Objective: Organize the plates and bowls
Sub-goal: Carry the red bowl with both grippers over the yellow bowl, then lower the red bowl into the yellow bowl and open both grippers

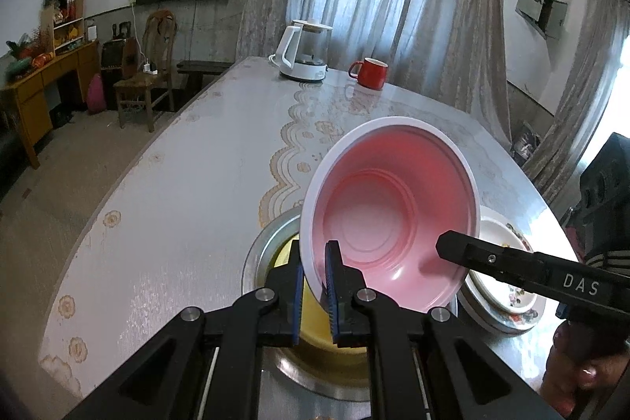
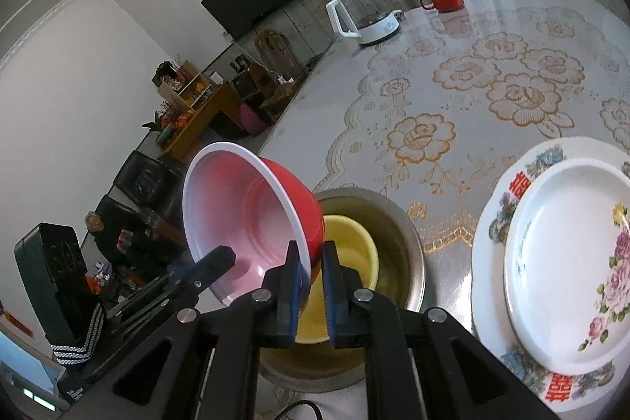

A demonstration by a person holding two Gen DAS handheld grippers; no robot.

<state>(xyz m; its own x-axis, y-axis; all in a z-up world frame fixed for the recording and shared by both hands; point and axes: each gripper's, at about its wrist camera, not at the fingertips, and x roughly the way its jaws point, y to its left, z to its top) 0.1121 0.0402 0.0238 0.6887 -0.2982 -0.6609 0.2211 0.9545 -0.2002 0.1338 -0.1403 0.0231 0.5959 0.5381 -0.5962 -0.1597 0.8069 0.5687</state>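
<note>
A red bowl with a pink inside and white rim [image 1: 393,211] is held tilted above a yellow bowl [image 1: 313,321] that sits inside a metal bowl [image 1: 260,254]. My left gripper [image 1: 315,286] is shut on its rim. My right gripper [image 2: 311,282] is shut on the opposite rim of the same red bowl [image 2: 244,223], over the yellow bowl [image 2: 350,254] and metal bowl [image 2: 401,243]. A small white floral plate [image 2: 567,254] lies on a larger patterned plate [image 2: 492,223] to the right; the stack also shows in the left wrist view [image 1: 508,286].
A white kettle [image 1: 303,52] and a red mug [image 1: 370,73] stand at the far end of the table [image 1: 189,184]. A wooden chair [image 1: 147,73] and a desk [image 1: 43,81] are on the floor to the left.
</note>
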